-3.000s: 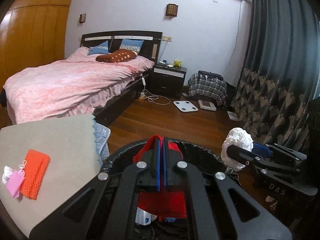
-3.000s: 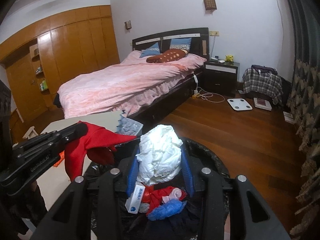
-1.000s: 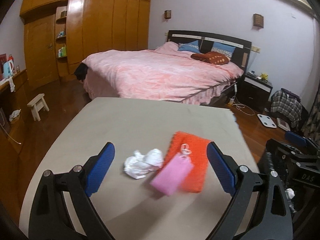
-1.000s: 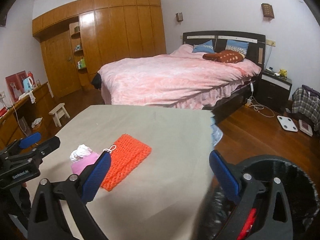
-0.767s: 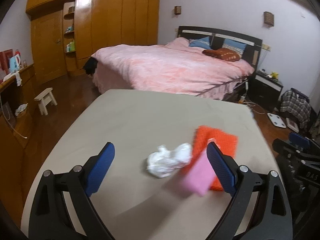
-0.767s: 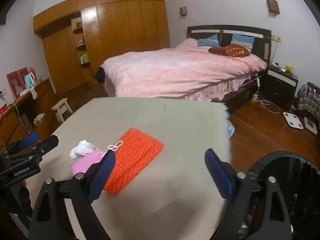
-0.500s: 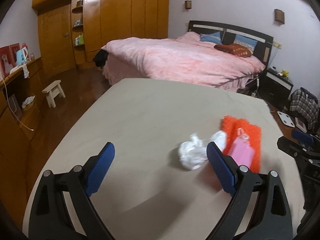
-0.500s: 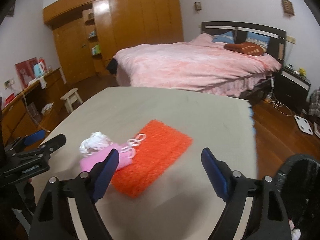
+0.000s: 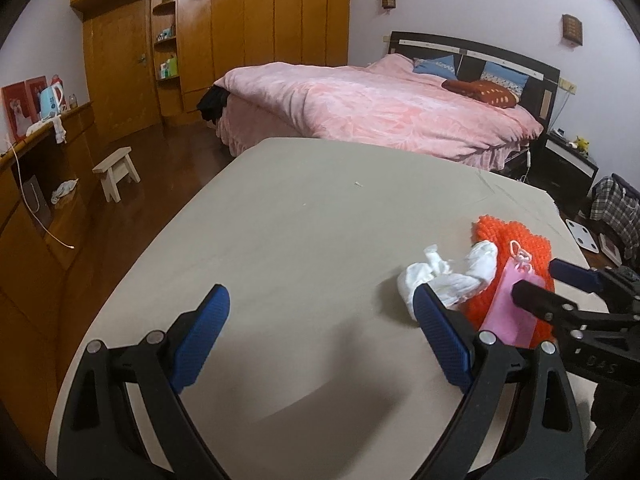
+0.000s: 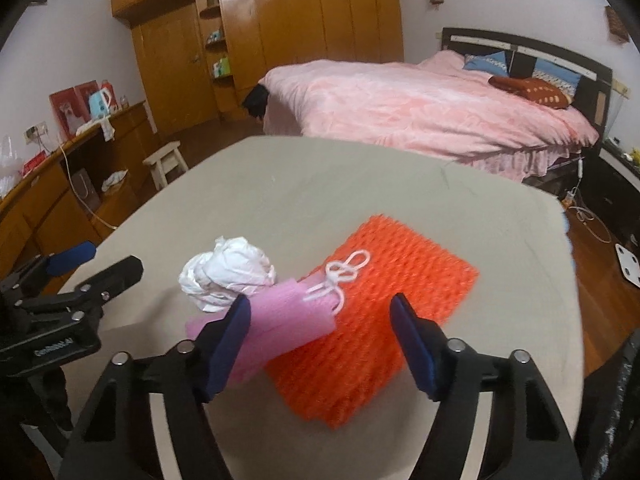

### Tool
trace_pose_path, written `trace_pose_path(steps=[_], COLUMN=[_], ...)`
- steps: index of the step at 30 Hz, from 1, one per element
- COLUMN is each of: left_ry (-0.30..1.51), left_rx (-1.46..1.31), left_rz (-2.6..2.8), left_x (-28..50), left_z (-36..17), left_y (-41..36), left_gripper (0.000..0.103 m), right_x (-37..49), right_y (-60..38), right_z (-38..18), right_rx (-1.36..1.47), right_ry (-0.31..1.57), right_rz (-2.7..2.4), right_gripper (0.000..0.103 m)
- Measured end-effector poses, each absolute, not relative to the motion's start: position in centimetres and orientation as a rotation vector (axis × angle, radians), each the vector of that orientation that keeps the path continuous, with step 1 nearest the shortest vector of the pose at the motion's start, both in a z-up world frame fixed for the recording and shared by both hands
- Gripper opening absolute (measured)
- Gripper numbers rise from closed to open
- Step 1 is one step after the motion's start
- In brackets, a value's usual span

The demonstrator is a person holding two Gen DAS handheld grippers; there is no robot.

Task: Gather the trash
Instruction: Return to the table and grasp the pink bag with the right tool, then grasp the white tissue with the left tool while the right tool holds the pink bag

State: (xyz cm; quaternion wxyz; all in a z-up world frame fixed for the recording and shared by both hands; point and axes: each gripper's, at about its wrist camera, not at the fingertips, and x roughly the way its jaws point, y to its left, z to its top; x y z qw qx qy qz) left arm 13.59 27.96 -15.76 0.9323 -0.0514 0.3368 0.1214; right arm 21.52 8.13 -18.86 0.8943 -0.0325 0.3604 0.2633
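A crumpled white tissue (image 9: 448, 278) (image 10: 228, 274), a pink foam sleeve with a white string (image 9: 514, 308) (image 10: 280, 322) and an orange foam net (image 9: 508, 240) (image 10: 384, 312) lie together on the beige table (image 9: 300, 240) (image 10: 320, 184). My left gripper (image 9: 320, 332) stands open over bare table, its right finger beside the tissue. My right gripper (image 10: 320, 340) hovers over the pink sleeve and the orange net, jaws closing, pads touching nothing. It also shows at the right of the left wrist view as the right gripper (image 9: 552, 280).
A pink bed (image 9: 380, 112) stands behind the table. Wooden wardrobes (image 9: 240, 40) line the back wall, with a small stool (image 9: 116, 172) and a low cabinet (image 9: 36, 184) at left. A black bin edge (image 10: 624, 408) shows at lower right.
Both grippers swung from the bin toward the table and came down closer to the trash. The right jaws have narrowed. The tissue now sits by the left gripper's right finger.
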Motion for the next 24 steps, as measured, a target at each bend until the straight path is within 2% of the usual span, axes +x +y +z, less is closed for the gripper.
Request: trace_pose_path(steps=[3, 11, 13, 24], left_ry=[0.694, 0.702, 0.698, 0.689], left_rx=[-0.110, -0.117, -0.116, -0.107], left_rz=[0.255, 0.257, 0.251, 0.177], left_x=[13.6, 13.8, 13.8, 15.4], left_z=[-15.9, -15.9, -15.9, -15.6], left_y=[28.2, 28.0, 27.9, 24.8], left_gripper=[0.090, 0.090, 0.090, 0.090], right_x=[21.5, 20.8, 20.5, 21.0], right_y=[8.6, 8.8, 8.6, 4.3], right_z=[-19.3, -18.7, -18.4, -16.1], right_rx=[-0.084, -0.084, -0.066, 0.019], right_ry=[0.759, 0.766, 0.762, 0.742], right_rz=[0.559, 0.645, 0.669, 0.619], right_gripper=[0.060, 0.017, 0.012, 0.009])
